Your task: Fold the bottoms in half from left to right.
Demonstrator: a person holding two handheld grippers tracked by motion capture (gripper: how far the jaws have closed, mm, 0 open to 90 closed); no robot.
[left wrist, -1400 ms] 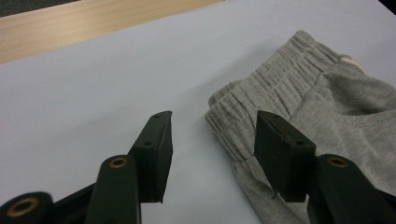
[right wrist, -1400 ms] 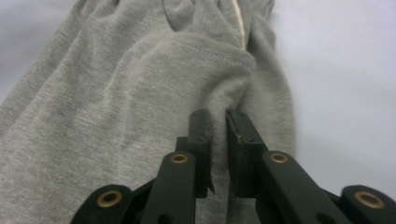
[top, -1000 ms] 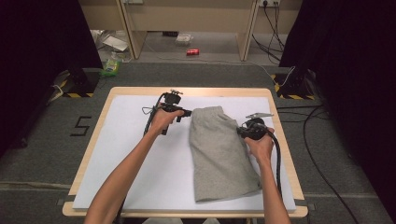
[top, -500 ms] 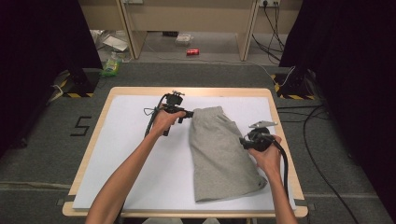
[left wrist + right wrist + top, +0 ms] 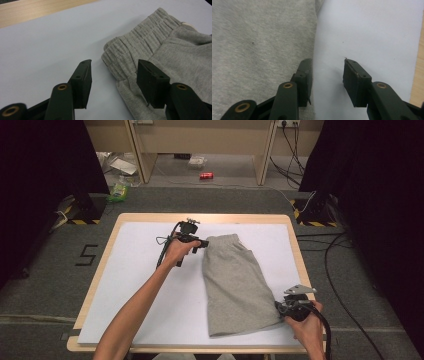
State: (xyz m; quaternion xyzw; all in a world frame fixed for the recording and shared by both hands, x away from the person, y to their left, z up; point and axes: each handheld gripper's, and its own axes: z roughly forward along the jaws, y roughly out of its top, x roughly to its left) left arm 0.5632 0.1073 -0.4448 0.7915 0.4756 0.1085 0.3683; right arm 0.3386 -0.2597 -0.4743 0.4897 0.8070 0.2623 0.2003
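Grey shorts (image 5: pixel 240 285) folded lengthwise; my right gripper (image 5: pixel 281 307), spread, just opening, empty, must pinch the near-right hem; left gripper (image 5: pixel 112 75) spread at the waistband.

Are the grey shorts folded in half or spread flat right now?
Folded: the grey shorts lie as one narrow strip, leg on leg, with the waistband doubled at the near corner.

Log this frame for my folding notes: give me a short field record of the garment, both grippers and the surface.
garment: grey shorts, folded lengthwise, flat, waistband at far end
surface: white sheet on wooden table
left gripper: open, jaws astride the waistband corner, not pressing it
right gripper: open, jaws have just been opening, nothing between them, at the shorts' near right edge
floor: red can beyond the table
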